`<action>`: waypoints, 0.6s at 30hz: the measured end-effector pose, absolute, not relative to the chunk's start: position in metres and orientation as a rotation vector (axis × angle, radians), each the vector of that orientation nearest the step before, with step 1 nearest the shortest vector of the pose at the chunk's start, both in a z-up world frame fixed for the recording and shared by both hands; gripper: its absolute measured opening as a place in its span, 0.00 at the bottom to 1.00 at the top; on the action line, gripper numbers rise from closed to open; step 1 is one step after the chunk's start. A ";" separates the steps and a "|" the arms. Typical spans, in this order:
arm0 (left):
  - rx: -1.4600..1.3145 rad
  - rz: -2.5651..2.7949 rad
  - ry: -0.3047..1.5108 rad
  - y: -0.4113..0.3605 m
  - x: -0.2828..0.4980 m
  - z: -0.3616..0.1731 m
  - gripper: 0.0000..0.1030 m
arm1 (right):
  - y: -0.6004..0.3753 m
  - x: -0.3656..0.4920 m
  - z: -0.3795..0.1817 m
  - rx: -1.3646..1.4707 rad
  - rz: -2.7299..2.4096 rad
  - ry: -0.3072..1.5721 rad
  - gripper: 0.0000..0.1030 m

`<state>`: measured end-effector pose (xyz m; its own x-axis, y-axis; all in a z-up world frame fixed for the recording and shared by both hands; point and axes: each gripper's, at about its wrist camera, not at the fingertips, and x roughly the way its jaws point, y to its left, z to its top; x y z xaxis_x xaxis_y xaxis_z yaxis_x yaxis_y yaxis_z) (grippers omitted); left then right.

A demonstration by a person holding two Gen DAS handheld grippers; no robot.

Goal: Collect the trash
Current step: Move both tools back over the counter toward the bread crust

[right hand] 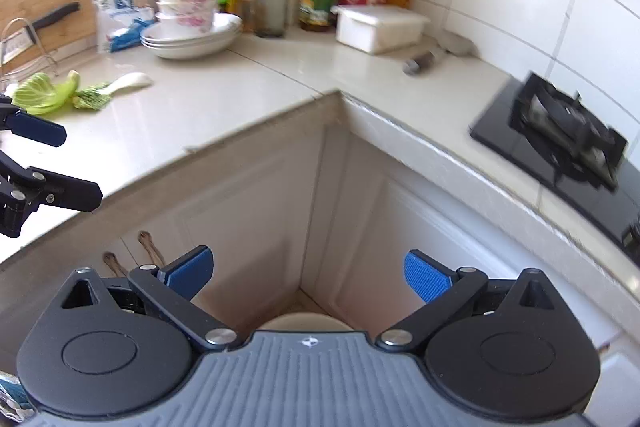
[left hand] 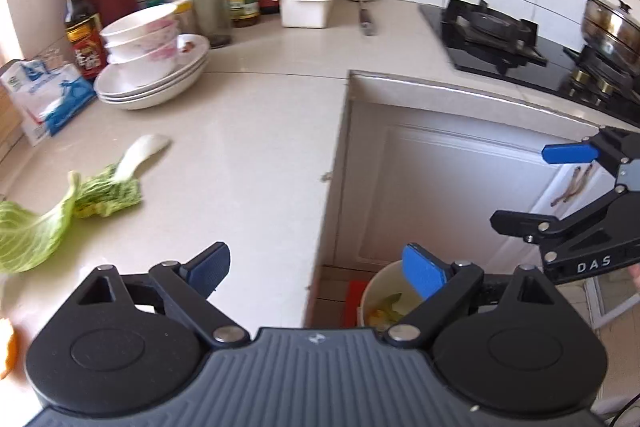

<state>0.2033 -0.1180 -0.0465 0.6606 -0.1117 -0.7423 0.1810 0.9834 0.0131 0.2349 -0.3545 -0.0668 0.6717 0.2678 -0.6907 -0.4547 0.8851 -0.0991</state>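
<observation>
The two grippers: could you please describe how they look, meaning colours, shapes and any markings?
Both the left gripper and the right gripper are matte black, with a grey ribbed body plate carrying a small emblem, two round housings, and jointed links with silver pins. Their fingers end in blue textured pads. In the left wrist view, the right gripper's side shows white letters "DAS".

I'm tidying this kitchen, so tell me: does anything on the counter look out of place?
Yes. Loose vegetable scraps lie straight on the countertop: a pale green cabbage leaf and a leafy piece with a white stalk beside it, away from the bin on the floor below.
</observation>
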 end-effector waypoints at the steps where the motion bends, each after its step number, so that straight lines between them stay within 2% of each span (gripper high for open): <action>1: 0.084 -0.135 0.830 -0.109 0.200 -0.046 0.90 | -0.346 0.237 -0.063 -0.282 0.436 0.718 1.00; 18: -0.107 0.438 0.835 0.050 0.144 -0.055 0.88 | -0.208 0.261 -0.052 -0.385 0.772 0.668 1.00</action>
